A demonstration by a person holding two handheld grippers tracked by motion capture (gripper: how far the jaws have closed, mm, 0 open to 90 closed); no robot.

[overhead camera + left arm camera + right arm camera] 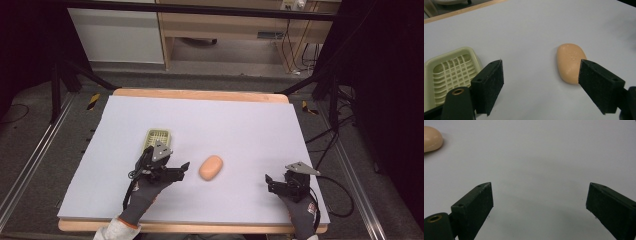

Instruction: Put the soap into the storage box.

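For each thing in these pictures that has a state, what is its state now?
soap bar: lying flat on the table, not held.
soap dish: empty, upright on the table.
left gripper: open, close to the soap bar, holding nothing.
right gripper: open, over bare table, holding nothing.
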